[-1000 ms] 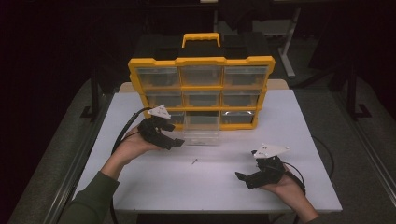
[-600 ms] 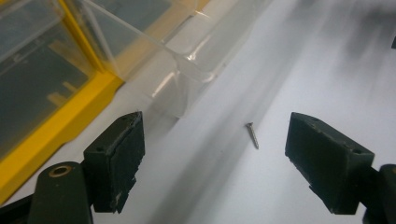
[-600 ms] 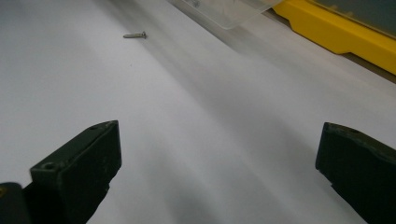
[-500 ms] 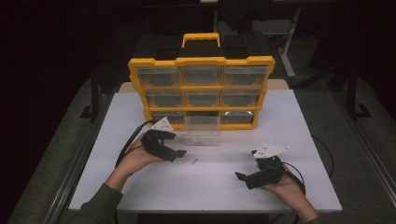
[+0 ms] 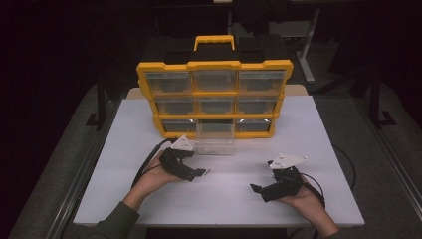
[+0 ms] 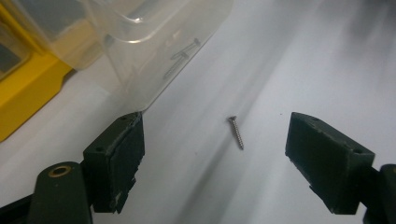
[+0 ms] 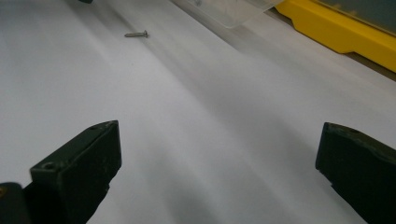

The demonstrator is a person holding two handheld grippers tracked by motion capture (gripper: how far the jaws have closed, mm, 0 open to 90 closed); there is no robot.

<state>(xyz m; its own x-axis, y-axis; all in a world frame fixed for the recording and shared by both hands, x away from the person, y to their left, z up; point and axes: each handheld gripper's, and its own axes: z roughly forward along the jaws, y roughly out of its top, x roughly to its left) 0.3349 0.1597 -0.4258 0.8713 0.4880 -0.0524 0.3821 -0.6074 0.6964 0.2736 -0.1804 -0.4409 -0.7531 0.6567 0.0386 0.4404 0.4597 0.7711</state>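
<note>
— On the white table [image 5: 318,149], just ahead of the left gripper [image 6: 215,154], lies one small screw [image 6: 236,132], between its parted jaws (nothing gripped).
— And the right gripper [image 7: 217,172]?
— Spread wide too, idle. That thin screw may skid or roll away towards the pulled-out clear drawer [image 6: 154,42] if one jaw nudges it first.
</note>
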